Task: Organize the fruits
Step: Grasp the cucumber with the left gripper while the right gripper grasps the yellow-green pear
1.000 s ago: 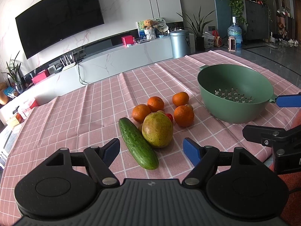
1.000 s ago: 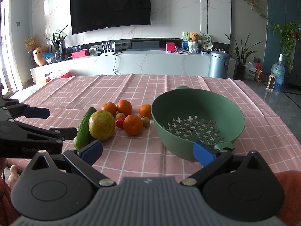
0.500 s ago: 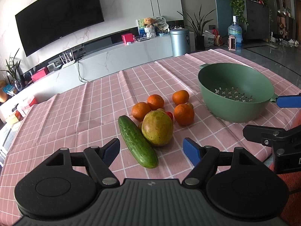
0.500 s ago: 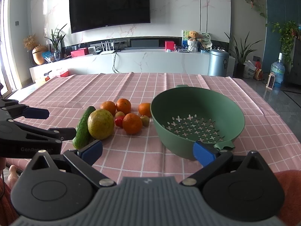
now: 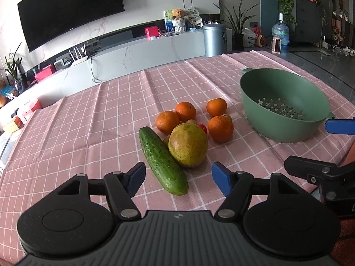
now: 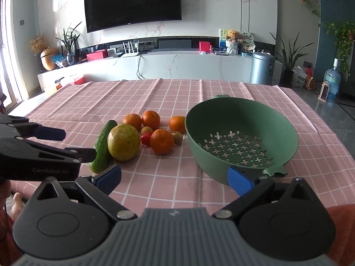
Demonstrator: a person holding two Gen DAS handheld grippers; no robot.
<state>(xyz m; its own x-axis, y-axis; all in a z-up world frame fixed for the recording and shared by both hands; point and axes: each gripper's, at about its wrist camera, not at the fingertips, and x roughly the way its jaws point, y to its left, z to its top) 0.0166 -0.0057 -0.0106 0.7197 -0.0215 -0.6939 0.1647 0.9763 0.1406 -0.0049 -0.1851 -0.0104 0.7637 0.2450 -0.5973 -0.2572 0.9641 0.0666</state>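
Observation:
A dark green cucumber (image 5: pixel 162 157) lies on the pink checked cloth beside a large yellow-green fruit (image 5: pixel 188 145). Behind them sit several oranges (image 5: pixel 220 128), a cherry tomato (image 5: pixel 203 127) and small greenish fruits (image 6: pixel 177 137). The green colander (image 5: pixel 277 133) stands empty to their right. My left gripper (image 5: pixel 178 178) hovers over the cucumber's near end, its jaws closing; the pads touch nothing. My right gripper (image 6: pixel 175 178) is closing too, with only cloth between its fingers, beside the colander's near rim (image 6: pixel 221 115). The cucumber (image 6: pixel 102 148) and big fruit (image 6: pixel 123 141) show left of it.
The tablecloth (image 5: pixel 88 122) has raised folds running toward the far edge. Beyond the table stand a white TV cabinet (image 6: pixel 177 64) and a grey bin (image 6: pixel 263 67). The left gripper's body (image 6: pixel 40 155) fills the right view's left side.
Both pairs of jaws have narrowed a little, the left more. The fruit and the colander have not moved.

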